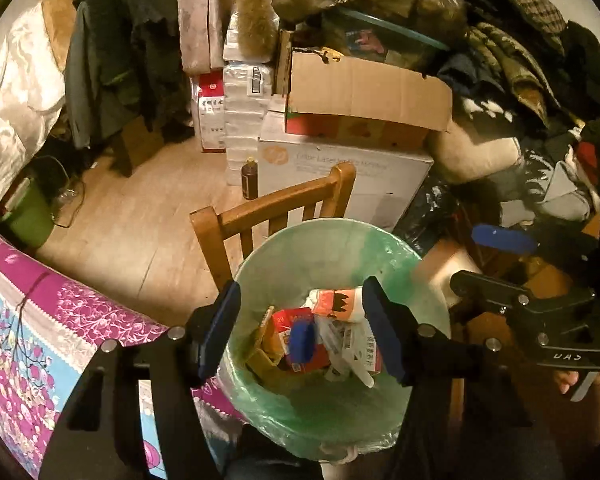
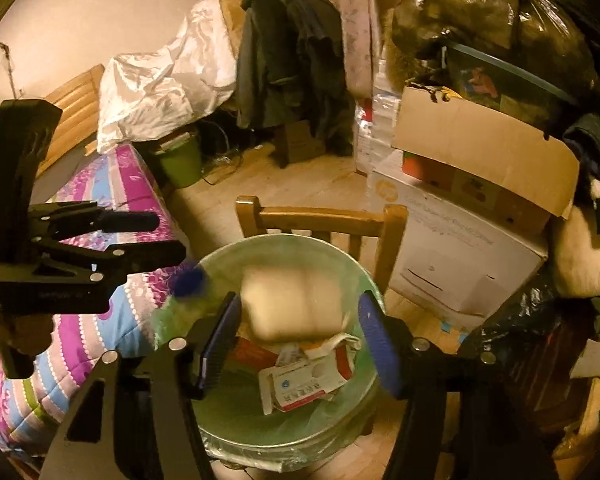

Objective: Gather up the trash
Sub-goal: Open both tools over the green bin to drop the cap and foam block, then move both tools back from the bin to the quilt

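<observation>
Trash fills the bottom of a round bin lined with a pale green bag (image 1: 332, 248), seen from the left wrist camera. Red cartons (image 1: 296, 332), white wrappers with small unreadable print (image 1: 360, 344) and a brown cardboard piece (image 1: 260, 344) lie heaped inside. The left hand-held gripper (image 1: 308, 330) hangs directly over the bin mouth, its blue-padded fingers spread wide, holding nothing. The right hand-held gripper (image 1: 500, 256) shows at the right edge, just beside the bin rim, its fingers also apart. Behind the bin stands a wooden chair back (image 1: 276, 208). Beyond that, a white printer box (image 1: 340, 176) carries the HP logo and faint words that seem to read "Color LaserJet Pro". An open cardboard box (image 1: 364, 92) sits on top of it. A dark bottle (image 1: 250, 178) stands on the wooden floor beside it. A bed with a purple and blue floral cover (image 1: 40, 320) lies at the left.

From the right wrist camera, the same lined bin (image 2: 340, 264) sits below the right hand-held gripper (image 2: 300, 340), whose blue pads are wide apart and empty. A blurred tan packet (image 2: 296, 304) lies between the fingers, above the other rubbish; whether it touches anything cannot be told. A white carton with a blue round mark (image 2: 300, 384) lies beneath, its writing too small to read. The left hand-held gripper (image 2: 168, 244) reaches in from the left near the rim.
</observation>
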Demonstrator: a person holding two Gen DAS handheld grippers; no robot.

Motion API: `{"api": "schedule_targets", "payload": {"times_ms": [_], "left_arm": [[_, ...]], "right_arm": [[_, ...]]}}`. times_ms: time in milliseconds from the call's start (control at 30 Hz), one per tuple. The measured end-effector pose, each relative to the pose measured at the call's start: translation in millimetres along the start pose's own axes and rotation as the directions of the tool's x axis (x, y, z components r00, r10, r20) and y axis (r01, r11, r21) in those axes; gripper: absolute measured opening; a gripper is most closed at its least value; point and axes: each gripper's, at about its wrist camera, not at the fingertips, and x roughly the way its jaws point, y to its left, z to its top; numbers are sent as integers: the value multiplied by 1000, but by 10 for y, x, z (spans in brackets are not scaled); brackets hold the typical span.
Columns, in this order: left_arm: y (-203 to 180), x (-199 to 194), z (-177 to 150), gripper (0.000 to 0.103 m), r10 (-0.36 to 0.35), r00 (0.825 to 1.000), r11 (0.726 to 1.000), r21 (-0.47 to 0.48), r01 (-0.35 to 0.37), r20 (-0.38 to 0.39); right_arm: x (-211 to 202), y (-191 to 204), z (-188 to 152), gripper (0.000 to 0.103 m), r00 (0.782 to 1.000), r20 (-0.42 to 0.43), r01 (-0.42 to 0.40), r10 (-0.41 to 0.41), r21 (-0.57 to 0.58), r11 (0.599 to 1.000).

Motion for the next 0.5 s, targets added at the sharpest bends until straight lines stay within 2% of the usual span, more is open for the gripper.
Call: {"api": "schedule_targets", "payload": {"times_ms": [333, 500], "left_arm": [[92, -75, -158, 61, 34, 999, 999, -15, -34, 10], [188, -179, -268, 61, 82, 996, 995, -55, -80, 37]], "right_arm": [[35, 21, -18, 62, 1000, -4, 17, -17, 2, 1000], [93, 130, -63, 62, 1000, -11, 28, -28, -21, 999]]}}
